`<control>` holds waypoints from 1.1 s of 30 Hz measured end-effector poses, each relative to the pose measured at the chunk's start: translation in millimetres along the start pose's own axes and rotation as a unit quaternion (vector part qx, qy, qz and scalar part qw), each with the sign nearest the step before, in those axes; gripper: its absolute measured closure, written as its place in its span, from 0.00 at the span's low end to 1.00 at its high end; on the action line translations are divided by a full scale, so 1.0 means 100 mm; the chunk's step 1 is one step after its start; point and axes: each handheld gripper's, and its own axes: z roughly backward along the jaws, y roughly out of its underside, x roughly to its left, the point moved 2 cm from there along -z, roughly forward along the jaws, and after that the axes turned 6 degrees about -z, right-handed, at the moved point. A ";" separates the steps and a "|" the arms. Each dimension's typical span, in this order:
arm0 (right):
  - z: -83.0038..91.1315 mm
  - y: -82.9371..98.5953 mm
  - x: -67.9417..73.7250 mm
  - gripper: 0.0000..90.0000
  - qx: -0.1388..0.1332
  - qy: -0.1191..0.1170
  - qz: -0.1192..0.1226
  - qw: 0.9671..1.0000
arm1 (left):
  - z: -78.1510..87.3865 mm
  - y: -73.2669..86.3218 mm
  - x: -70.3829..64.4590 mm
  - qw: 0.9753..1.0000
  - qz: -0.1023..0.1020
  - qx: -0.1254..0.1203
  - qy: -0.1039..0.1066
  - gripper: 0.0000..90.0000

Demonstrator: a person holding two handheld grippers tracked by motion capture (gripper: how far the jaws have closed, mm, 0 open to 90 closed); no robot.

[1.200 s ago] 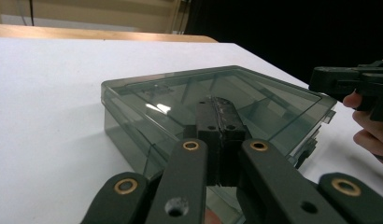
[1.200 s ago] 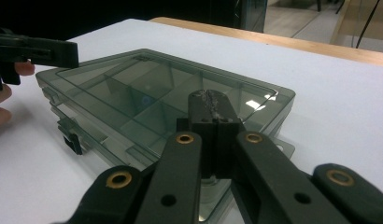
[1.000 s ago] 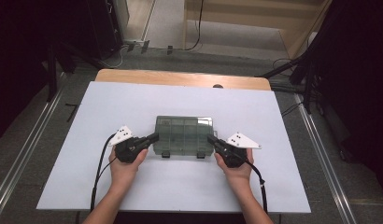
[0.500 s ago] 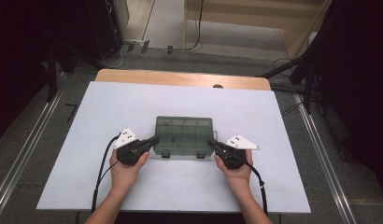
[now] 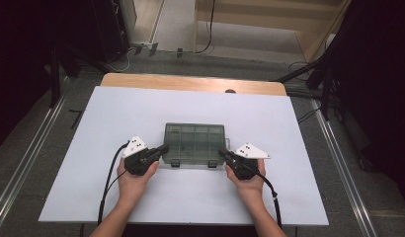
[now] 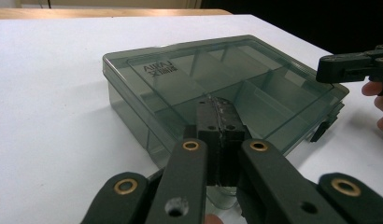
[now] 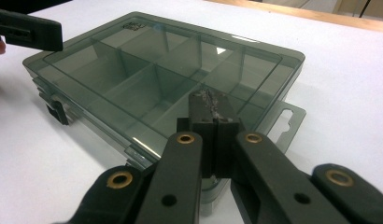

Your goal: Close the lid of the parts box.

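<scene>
Left hand-held gripper (image 5: 161, 150) at box's left near corner, jaws pressed together, tips touching lid edge. Right hand-held gripper (image 5: 224, 154) mirrors at right near corner, jaws likewise together. Smoky compartment box (image 5: 194, 143) lies closed, flat, mid-tabletop (image 5: 289, 148), toward near edge, long axis left-right. Box sits between both grippers, equally near each hand. Latches face person.
</scene>
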 end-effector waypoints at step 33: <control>0.72 0.04 -0.35 0.00 -0.070 0.039 -0.009 0.997 | -0.01 0.00 0.01 1.000 0.003 -0.001 0.004 1.00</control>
